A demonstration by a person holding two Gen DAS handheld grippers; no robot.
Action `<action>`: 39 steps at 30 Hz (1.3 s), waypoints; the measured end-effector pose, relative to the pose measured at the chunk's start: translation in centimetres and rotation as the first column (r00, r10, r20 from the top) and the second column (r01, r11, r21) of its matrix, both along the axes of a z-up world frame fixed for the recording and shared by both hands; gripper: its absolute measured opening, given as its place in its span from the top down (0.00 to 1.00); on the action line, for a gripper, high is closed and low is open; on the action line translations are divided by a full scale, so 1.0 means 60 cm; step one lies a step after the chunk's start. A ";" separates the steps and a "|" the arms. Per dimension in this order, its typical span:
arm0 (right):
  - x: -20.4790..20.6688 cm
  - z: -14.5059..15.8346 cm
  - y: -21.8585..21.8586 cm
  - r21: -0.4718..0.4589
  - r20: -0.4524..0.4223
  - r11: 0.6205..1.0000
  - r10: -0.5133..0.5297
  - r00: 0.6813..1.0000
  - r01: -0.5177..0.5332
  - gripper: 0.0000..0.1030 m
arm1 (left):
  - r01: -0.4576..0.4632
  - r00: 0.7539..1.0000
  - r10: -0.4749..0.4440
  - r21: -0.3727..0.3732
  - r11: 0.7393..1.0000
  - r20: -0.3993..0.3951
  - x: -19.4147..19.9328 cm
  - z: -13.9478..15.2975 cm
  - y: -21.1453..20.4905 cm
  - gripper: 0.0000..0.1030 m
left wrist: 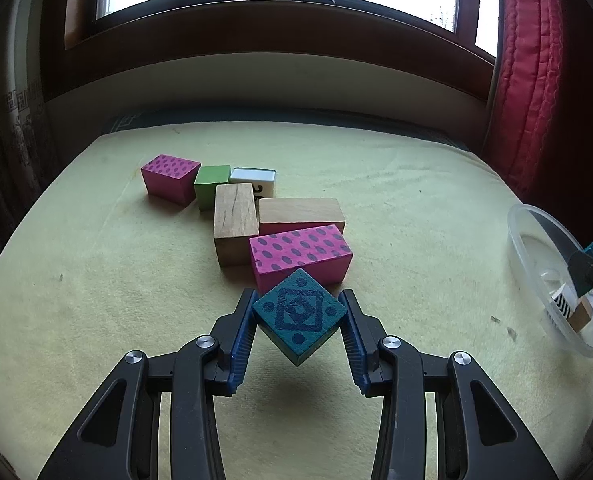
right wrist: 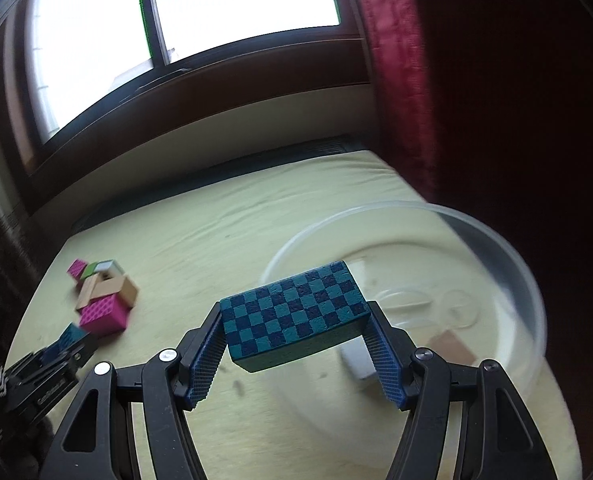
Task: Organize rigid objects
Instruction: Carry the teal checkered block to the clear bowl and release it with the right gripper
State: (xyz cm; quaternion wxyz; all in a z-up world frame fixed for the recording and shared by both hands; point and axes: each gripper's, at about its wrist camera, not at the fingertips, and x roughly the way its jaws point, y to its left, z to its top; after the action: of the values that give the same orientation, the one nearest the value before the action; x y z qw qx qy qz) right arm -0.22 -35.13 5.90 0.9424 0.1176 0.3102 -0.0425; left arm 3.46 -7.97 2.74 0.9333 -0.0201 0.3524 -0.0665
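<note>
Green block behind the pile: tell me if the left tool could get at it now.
Probably not: the left tool already grips a teal cube, and wooden blocks crowd the green block.

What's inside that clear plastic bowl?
The clear bowl holds a plain wooden block and a white block; a striped piece shows from the left camera. The checkered block, held by the right gripper, hides part.

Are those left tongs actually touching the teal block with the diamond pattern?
Touching. In the left wrist view, both blue pads of the left tongs press opposite corners of the teal diamond block, which hangs above its shadow on the yellow cloth.
</note>
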 end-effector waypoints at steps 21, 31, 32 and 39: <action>-0.010 -0.014 -0.104 0.022 0.000 0.985 -0.172 0.985 0.172 0.26 | 0.027 1.000 -0.028 0.038 0.999 0.006 -0.010 0.012 -0.033 0.59; -0.026 -0.016 -0.116 0.023 0.016 0.980 -0.200 0.980 0.199 0.26 | 0.114 0.993 -0.115 0.033 0.993 0.026 -0.017 0.040 -0.100 0.59; -0.028 -0.016 -0.116 0.017 0.022 0.978 -0.207 0.978 0.206 0.26 | 0.125 0.992 -0.126 0.032 0.992 0.028 -0.018 0.043 -0.108 0.59; -0.044 -0.010 -0.112 -0.037 0.076 0.961 -0.271 0.959 0.275 0.26 | 0.225 0.974 -0.225 0.020 0.974 0.036 -0.021 0.056 -0.185 0.59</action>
State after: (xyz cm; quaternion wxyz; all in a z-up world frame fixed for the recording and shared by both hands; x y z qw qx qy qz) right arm -2.88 -41.87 5.32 0.9404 0.1385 0.2565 -0.1752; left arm 2.21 -19.06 6.08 0.9265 0.0286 0.3349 -0.1694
